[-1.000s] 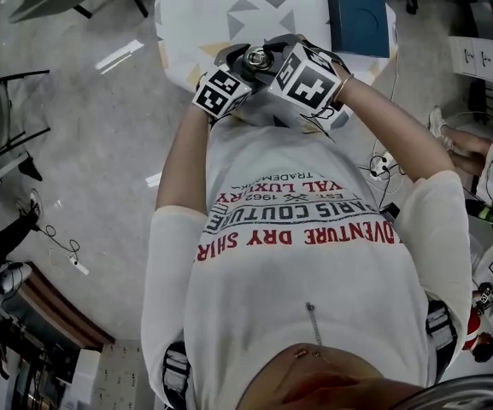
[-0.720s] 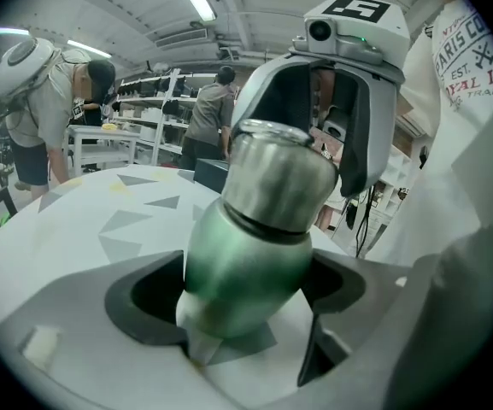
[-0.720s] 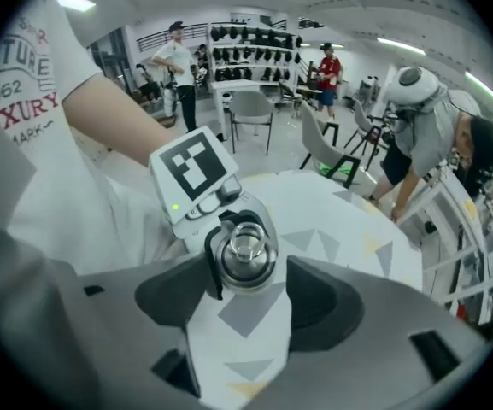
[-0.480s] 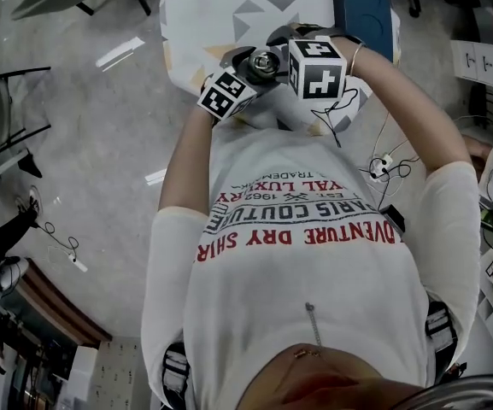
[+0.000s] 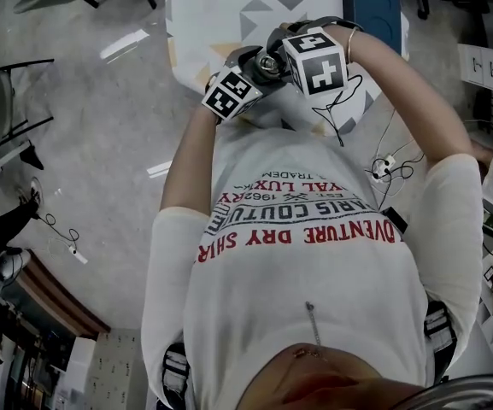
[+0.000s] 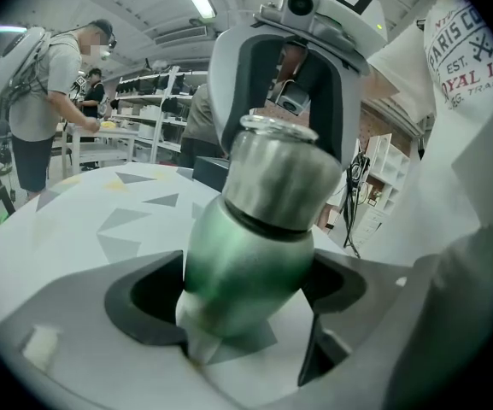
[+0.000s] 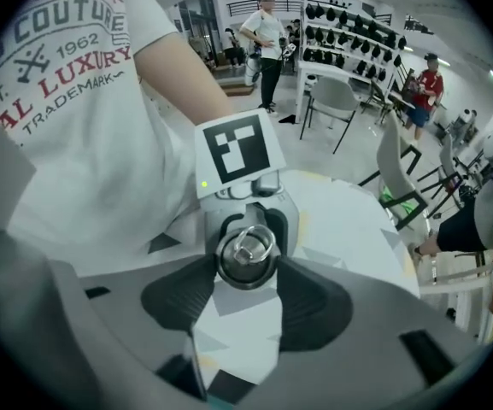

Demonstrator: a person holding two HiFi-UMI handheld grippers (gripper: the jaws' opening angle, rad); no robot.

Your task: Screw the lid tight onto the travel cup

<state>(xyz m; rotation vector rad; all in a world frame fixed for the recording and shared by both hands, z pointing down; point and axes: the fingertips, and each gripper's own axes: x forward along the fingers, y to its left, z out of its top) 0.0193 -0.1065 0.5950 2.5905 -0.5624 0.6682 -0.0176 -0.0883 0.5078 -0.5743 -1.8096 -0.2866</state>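
Travel cup (image 6: pixel 244 254): clenched in left gripper (image 6: pixel 246 301). Lid (image 7: pixel 246 250): sat on cup, right gripper (image 7: pixel 246 269) jaws just closed onto it. Further tightening likely remained.

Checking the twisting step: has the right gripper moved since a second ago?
Yes. The right gripper rolled counter-clockwise in the head view, its marker cube turning against the table pattern. Its jaws have just been closing on the lid.

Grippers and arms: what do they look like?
Left gripper and right gripper: pale grey bodies, dark grey jaw pads, white cube of black square markers each. Black cable off the right, whose jaws just closed further on the silver metal lid. Short white sleeves, bracelet on right wrist.
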